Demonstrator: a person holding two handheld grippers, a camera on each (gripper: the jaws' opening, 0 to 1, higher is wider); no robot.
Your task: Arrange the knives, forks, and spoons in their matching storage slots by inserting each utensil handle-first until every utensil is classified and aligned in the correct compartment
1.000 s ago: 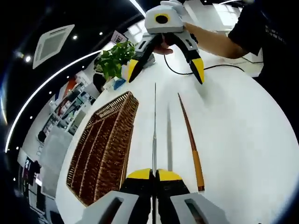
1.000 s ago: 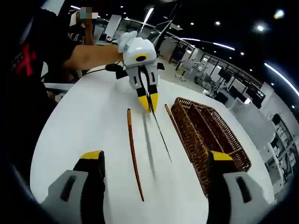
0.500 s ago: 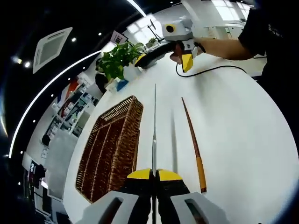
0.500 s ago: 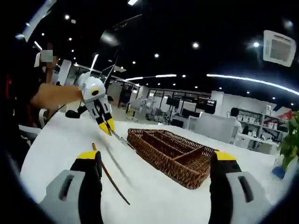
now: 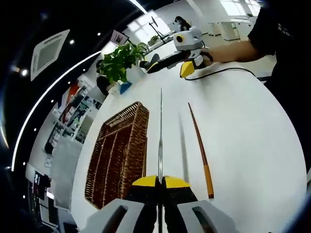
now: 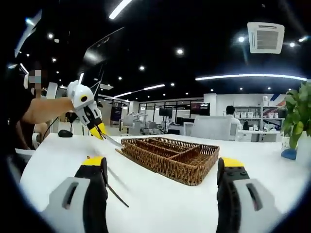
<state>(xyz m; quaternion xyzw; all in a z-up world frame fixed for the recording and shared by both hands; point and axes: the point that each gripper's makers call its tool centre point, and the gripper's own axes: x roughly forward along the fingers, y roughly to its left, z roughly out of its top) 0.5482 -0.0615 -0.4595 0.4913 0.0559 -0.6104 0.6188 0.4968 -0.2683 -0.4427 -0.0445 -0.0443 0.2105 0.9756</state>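
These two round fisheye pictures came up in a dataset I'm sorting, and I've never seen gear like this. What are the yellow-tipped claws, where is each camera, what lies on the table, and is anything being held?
No robot arm is involved: a person holds a two-jaw gripper in each hand, and a fisheye camera rides on each gripper, looking forward along its jaws.

In the left gripper view, the left gripper rises from the bottom with its yellow-tipped jaws shut on a thin metal utensil, seen edge-on, so I cannot tell which kind. Far off, a hand holds the right gripper.

In the right gripper view, the right gripper stands with its jaws wide apart, holding nothing, while the left gripper comes in from the left with the utensil.

On the white table lie a wicker cutlery tray with long compartments and a slim wooden stick with an orange end. A potted plant stands at the far edge.
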